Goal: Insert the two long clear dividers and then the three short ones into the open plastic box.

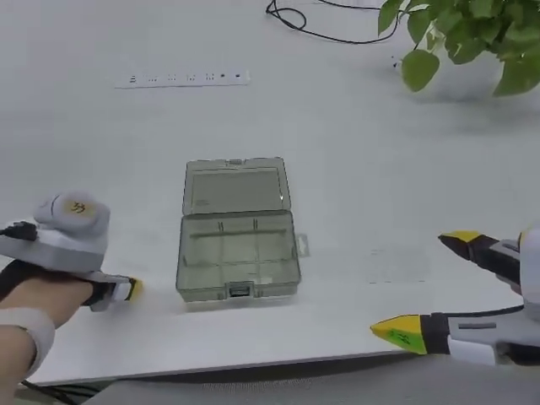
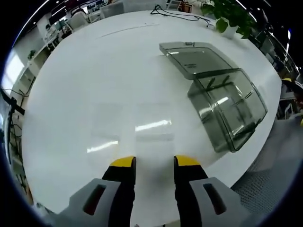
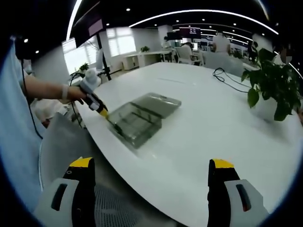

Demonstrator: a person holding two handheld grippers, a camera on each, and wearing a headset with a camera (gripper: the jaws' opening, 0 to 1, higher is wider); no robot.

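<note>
The smoky see-through box (image 1: 239, 257) sits open mid-table (image 1: 354, 152), lid flat behind it, between the empty left gripper (image 2: 155, 162), jaws narrowly apart, and the empty right gripper (image 1: 426, 285), spread wide.

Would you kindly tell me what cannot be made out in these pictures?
Clear dividers, left gripper view: faint against the white table; count unreadable.
Box, head view: tinted walls and glare blur whether dividers sit inside.
Right tool, head view: body cut off by the frame edge.
</note>
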